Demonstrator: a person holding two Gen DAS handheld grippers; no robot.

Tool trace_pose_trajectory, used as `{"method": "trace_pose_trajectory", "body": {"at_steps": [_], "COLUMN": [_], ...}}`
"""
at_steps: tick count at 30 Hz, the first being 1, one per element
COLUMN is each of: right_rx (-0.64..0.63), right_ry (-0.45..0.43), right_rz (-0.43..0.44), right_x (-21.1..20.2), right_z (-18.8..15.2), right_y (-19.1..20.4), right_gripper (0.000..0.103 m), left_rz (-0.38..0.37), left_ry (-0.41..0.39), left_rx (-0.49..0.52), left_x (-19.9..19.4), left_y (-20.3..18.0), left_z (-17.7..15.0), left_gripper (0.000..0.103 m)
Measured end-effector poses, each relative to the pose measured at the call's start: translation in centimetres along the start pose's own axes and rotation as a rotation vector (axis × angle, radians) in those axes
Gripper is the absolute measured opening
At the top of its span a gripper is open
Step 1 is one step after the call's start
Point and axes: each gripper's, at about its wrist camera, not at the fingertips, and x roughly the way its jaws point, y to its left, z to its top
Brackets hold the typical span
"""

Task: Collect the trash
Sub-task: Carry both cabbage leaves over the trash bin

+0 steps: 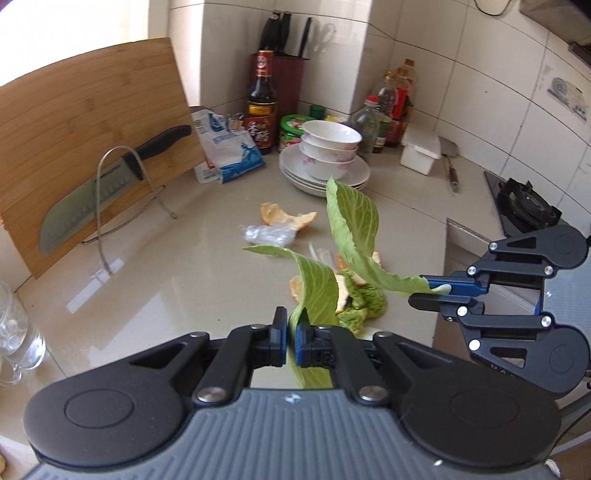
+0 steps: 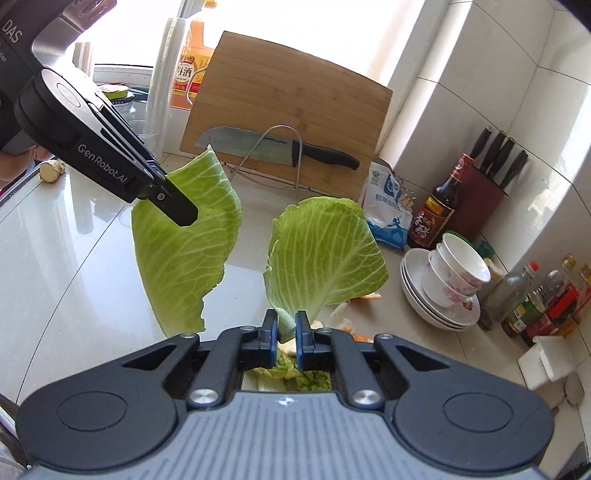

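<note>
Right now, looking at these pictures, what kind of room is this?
Most likely a home kitchen: a black gas burner is set into the pale stone counter, a broad steel knife rests against a bamboo cutting board, and white floral bowls sit stacked on plates.

Pale glossy counter bearing orange peel, crumpled plastic wrap, stacked plates, salt bag

We read "GenRobot.AI" on the side of the left tool, "DAS" on the dark casing behind it, and "SUPOR" on the knife blade (small but legible); bottle labels carry Chinese characters we cannot make out.
</note>
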Motion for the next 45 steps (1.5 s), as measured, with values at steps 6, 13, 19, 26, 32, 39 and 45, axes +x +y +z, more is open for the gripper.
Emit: {"method": "trace_pose_trajectory", "body": {"at_steps": [6,13,19,26,32,39,45], "right_rx": [0.081,0.196,0.277,0.375,0.464,0.571,0.661], "right_ry": [0.035,0.093,0.134,0.195,0.247,0.311,0.367], "right_rz": [-0.086,-0.188,-0.243,-0.263,-0.256,-0.223,-0.186], "right_x": [-4.2,-9.0,-11.7,-12.4,-10.8,-7.5,-3.1], "right_z": [-3.8,-9.0,-12.8,-17.5,-21.2,-25.6,-29.5], "right_y": [-1.1,-1.6,-1.9,-3.0,-4.3,-5.5,-6.5], "right_gripper": [0.011,0.011,0.011,0.011,0.011,0.011,0.012], "left_rz": [-0.095,-0.211,-0.29,-0.338,-0.322,-0.284,-0.235], "left_ry": [0.009,0.047,0.077,0.133,0.181,0.219,0.232], "left_rx": [0.078,0.181,0.244,0.282,0.305,0.29,0.279], "left_x": [0.6,2.1,3.7,7.0,10.3,13.4,15.1], "left_y": [-5.1,-11.8,-16.9,-21.5,-24.1,-25.2,-25.1], "left_z": [0.3,-0.3,-1.1,-2.3,-3.9,-5.4,-5.8], "left_gripper": [0.002,0.002,0.002,0.002,0.002,0.002,0.002]}}
